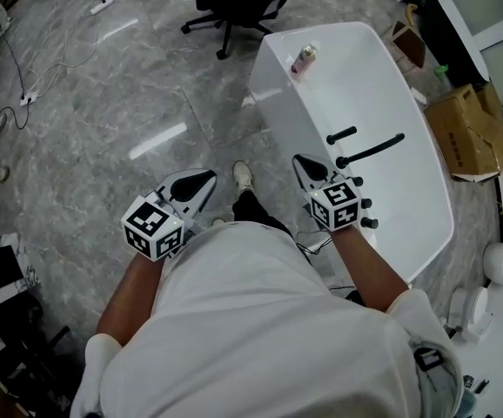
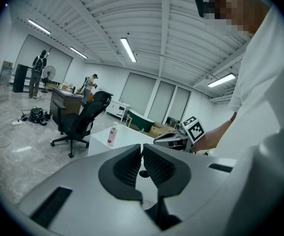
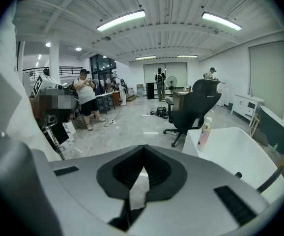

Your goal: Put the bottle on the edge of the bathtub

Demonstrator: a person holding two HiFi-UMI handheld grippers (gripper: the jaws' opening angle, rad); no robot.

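Bottle (image 1: 305, 59) upright on bathtub (image 1: 365, 85) rim, 12 o'clock (well apart from both tools); left gripper (image 1: 197, 184), right gripper (image 1: 307, 169) toward 6, jaws together, empty.

Long ceiling lamps (image 3: 121, 20) give bright, even light. They glare as white streaks on the glossy floor (image 1: 157, 140), and the white bathtub (image 1: 365, 103) is almost washed out. Shadows are faint and soft. Both gripper views bulge strongly, with black corners, and their nearest foreground is slightly blurred. The head view is sharp.
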